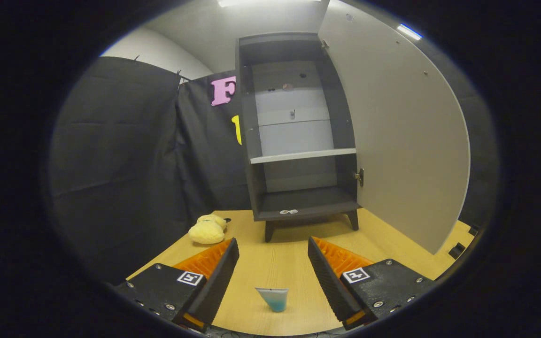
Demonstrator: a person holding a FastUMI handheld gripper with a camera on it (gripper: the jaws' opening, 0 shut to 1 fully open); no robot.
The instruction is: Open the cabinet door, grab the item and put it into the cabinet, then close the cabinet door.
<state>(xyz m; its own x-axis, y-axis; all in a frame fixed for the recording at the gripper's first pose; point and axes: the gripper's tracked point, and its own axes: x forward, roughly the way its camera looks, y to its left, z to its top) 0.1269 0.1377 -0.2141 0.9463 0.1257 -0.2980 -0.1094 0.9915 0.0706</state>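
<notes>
Cabinet (298, 131) door (392, 141) is hanging fully open to the right, likely so the shelves are reachable. Gripper (273, 260) is hovering over the table (275, 258) with fingers spread wide, holding nothing. Plush toy (208, 229), pale yellow, soft and lumpy, is lying just beyond the left finger, near the cabinet's foot.

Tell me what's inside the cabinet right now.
The cabinet, door swung open, holds one shelf with nothing on it; the bottom compartment looks bare too. The yellow plush toy lies outside, beyond the open gripper.
</notes>
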